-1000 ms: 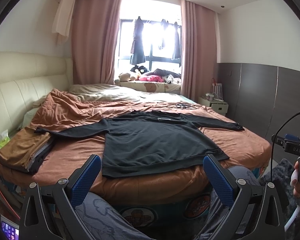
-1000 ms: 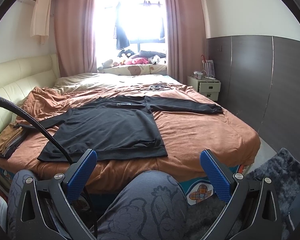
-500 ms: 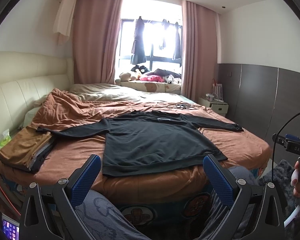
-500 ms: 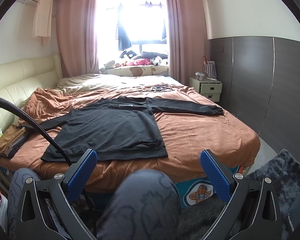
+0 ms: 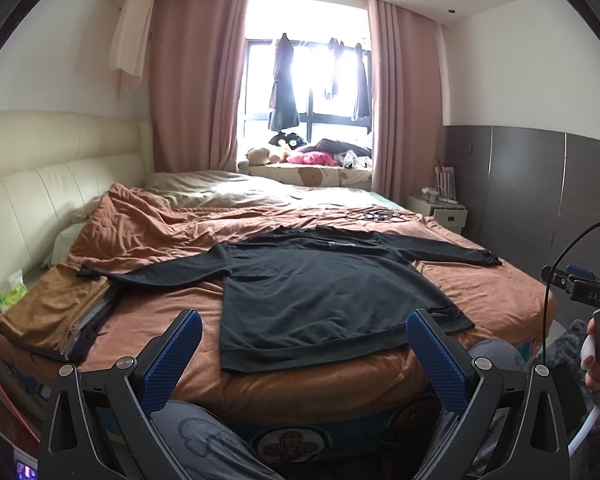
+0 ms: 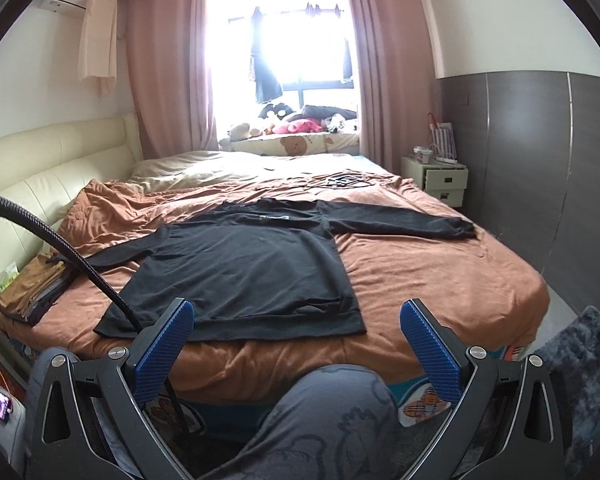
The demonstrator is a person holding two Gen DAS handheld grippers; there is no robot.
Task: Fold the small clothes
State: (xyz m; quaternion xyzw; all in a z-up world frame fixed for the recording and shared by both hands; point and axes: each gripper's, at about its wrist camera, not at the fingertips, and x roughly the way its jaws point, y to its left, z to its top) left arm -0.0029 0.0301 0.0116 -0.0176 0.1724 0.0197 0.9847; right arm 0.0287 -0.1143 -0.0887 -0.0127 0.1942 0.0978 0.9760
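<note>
The left gripper (image 5: 304, 354), black-framed with blue ribbed pads, is held with its fingers spread wide apart and nothing between them, short of the foot of the bed. The right gripper (image 6: 296, 344), of the same build, is likewise spread wide and empty. Below both, the grey patterned trouser knees (image 6: 332, 412) of the person are seen, close against the bed's edge. At the right edge of the left wrist view, a hand (image 5: 598, 354) is seen wrapped round the handle of the other gripper, with a black cable looping above it. A thick black braided cable (image 6: 60, 246) is seen arching across the left side of the right wrist view.

Just beyond the fingers, a black long-sleeved top (image 5: 320, 292) is laid flat on the rust-orange quilted bedspread (image 5: 496, 292), its hem nearest the grippers and both sleeves stretched out sideways. The tip of one sleeve is laid onto a stack of folded tan and grey clothes (image 5: 56, 320) at the near left corner of the bed. A cream padded headboard (image 5: 32, 200) is seen along the left side. Farther off, pink curtains (image 5: 196, 80) frame a bright window, with soft toys (image 5: 296, 154) heaped on the sill, and a small cream bedside cabinet (image 6: 436, 180) is set against the grey panelled wall.
</note>
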